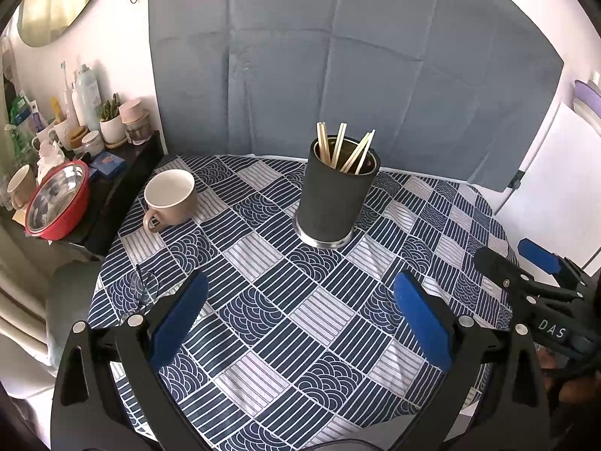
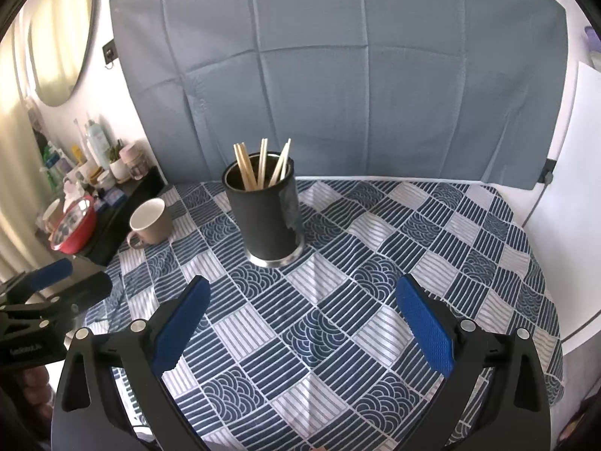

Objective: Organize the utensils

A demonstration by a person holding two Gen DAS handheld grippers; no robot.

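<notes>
A black cylindrical holder [image 1: 332,195] with a metal base stands upright on the patterned tablecloth [image 1: 285,300]; several wooden chopsticks [image 1: 343,146] stick out of it. It also shows in the right wrist view [image 2: 268,218] with the chopsticks [image 2: 259,165]. My left gripper [image 1: 300,300] is open and empty, hovering above the cloth in front of the holder. My right gripper [image 2: 302,304] is open and empty, also short of the holder. Each gripper appears in the other's view: the right one [image 1: 526,259] at the right edge, the left one [image 2: 71,274] at the left edge.
A beige mug [image 1: 171,199] stands on the cloth left of the holder, also in the right wrist view [image 2: 150,221]. A clear glass [image 1: 144,287] sits near the left table edge. A dark side shelf holds a red bowl [image 1: 56,203], jars and bottles. A grey backdrop [image 1: 338,56] hangs behind.
</notes>
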